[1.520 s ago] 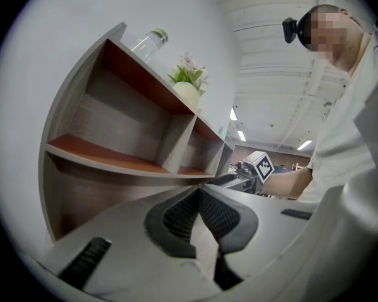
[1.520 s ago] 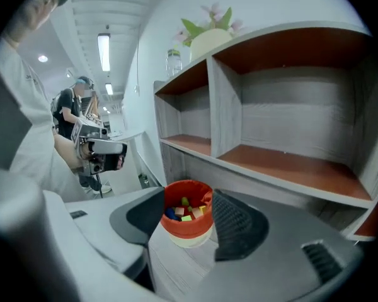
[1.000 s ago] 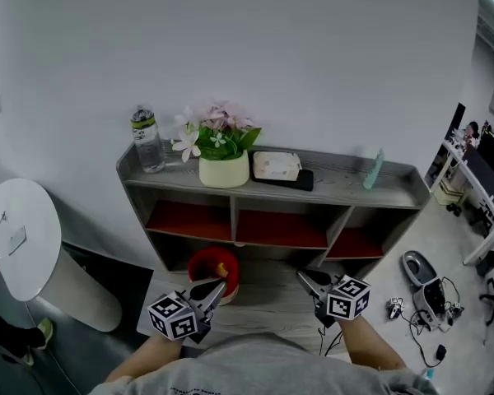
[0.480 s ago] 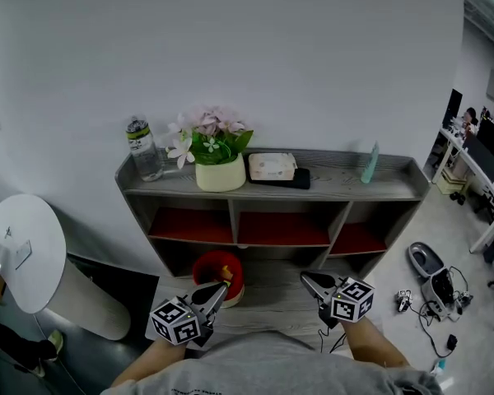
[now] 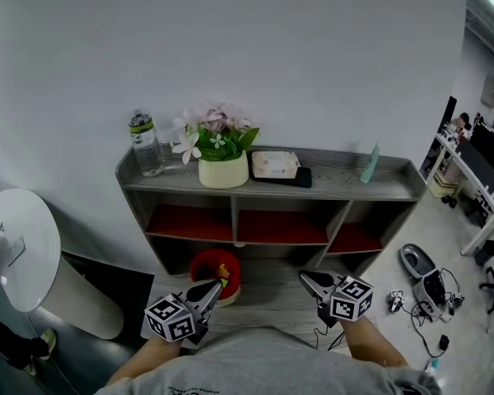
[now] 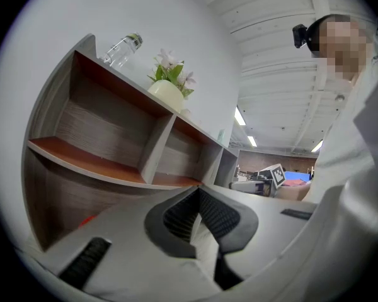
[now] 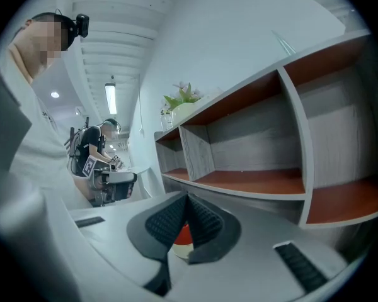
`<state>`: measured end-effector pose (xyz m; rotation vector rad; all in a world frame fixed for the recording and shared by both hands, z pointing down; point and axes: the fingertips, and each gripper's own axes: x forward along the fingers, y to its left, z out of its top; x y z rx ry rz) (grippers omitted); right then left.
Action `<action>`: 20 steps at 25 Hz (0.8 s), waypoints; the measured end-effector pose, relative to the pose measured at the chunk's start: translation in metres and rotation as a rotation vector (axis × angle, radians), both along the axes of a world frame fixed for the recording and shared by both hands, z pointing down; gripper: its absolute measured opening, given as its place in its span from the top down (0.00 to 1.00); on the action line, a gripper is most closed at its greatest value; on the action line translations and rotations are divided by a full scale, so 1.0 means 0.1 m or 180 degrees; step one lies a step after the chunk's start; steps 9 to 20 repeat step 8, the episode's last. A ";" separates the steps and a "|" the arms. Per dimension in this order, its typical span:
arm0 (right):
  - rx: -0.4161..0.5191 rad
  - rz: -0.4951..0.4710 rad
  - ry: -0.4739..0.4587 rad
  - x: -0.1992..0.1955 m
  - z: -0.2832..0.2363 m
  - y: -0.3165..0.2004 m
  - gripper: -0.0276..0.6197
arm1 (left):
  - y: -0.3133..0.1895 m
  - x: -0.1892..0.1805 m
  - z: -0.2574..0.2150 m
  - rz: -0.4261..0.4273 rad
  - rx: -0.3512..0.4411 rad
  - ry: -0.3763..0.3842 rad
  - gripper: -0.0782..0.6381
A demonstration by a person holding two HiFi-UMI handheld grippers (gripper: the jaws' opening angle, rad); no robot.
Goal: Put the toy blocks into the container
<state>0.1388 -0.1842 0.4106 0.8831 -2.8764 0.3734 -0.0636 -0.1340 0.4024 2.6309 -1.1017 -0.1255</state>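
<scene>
A red container stands on the floor in front of the low grey shelf unit, and a yellow toy block shows inside it. My left gripper hovers just right of and in front of the container, its jaws shut with nothing between them. My right gripper is further right over the bare floor, also shut and empty. In the right gripper view the red container shows past the closed fingertips. No other blocks are visible.
On the shelf top stand a water bottle, a flower pot, a tissue box and a black phone. A white round table is at the left. Devices and cables lie on the floor at the right.
The head view has shifted slightly. Both grippers stay in place with their jaws together.
</scene>
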 end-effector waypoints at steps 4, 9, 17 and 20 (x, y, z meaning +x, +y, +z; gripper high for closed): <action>0.0002 0.0006 0.0018 0.02 0.00 0.02 0.95 | -0.01 0.03 0.01 0.0041 -0.0010 0.0005 0.88; -0.0022 0.0004 0.0054 0.06 0.03 0.04 0.95 | -0.02 0.07 0.01 0.0068 -0.0013 0.0016 0.88; -0.0022 0.0004 0.0054 0.06 0.03 0.04 0.95 | -0.02 0.07 0.01 0.0068 -0.0013 0.0016 0.88; -0.0022 0.0004 0.0054 0.06 0.03 0.04 0.95 | -0.02 0.07 0.01 0.0068 -0.0013 0.0016 0.88</action>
